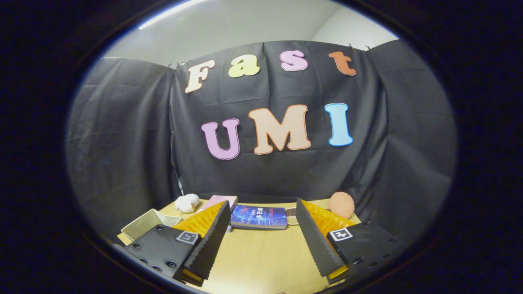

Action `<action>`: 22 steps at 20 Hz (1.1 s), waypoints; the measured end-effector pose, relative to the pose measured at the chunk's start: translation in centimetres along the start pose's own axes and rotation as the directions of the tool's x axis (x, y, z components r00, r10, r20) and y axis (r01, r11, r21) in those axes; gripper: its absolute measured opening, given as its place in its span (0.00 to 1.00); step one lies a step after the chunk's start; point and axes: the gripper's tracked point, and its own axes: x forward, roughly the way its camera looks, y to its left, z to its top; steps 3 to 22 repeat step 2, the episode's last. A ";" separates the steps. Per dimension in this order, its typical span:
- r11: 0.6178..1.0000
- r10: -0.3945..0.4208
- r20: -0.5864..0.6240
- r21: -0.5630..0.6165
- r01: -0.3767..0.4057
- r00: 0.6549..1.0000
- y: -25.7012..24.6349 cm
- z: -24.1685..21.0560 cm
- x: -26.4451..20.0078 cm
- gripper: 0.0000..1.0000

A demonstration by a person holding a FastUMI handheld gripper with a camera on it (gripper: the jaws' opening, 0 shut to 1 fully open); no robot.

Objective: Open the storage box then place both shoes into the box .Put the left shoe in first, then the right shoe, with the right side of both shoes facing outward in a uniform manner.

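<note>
We see the gripper (263, 241) with its fingers spread wide, nothing between them but bare tabletop (261, 257). Beyond the fingertips, near the far edge, lies a blue book (259, 217), a pink book (220, 201) just behind it. By the left finger at the table's left edge sits the pale storage box (149, 223). A white plush (187, 203) rests at the far left corner, an orange ball (342, 205) at the far right corner.
</note>
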 end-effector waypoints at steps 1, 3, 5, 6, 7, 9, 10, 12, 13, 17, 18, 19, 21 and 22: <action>1.000 0.000 0.004 0.000 0.000 1.000 -0.6 0.3 -0.4 1.00; 1.000 0.002 0.005 -0.001 -0.002 1.000 -1.0 0.1 -0.5 1.00; 1.000 0.002 0.005 -0.001 -0.002 1.000 -1.0 0.1 -0.5 1.00; 1.000 0.002 0.005 -0.001 -0.002 1.000 -1.0 0.1 -0.5 1.00; 1.000 0.002 0.005 -0.001 -0.002 1.000 -1.0 0.1 -0.5 1.00; 1.000 0.002 0.005 -0.001 -0.002 1.000 -1.0 0.1 -0.5 1.00; 1.000 0.002 0.005 -0.001 -0.002 1.000 -1.0 0.1 -0.5 1.00; 1.000 0.002 0.005 -0.001 -0.002 1.000 -1.0 0.1 -0.5 1.00; 1.000 0.002 0.005 -0.001 -0.002 1.000 -1.0 0.1 -0.5 1.00; 1.000 0.002 0.005 -0.001 -0.002 1.000 -1.0 0.1 -0.5 1.00; 1.000 0.002 0.005 -0.001 -0.002 1.000 -1.0 0.1 -0.5 1.00; 1.000 0.002 0.005 -0.001 -0.002 1.000 -1.0 0.1 -0.5 1.00; 1.000 0.002 0.005 -0.001 -0.002 1.000 -1.0 0.1 -0.5 1.00; 1.000 0.002 0.005 -0.001 -0.002 1.000 -1.0 0.1 -0.5 1.00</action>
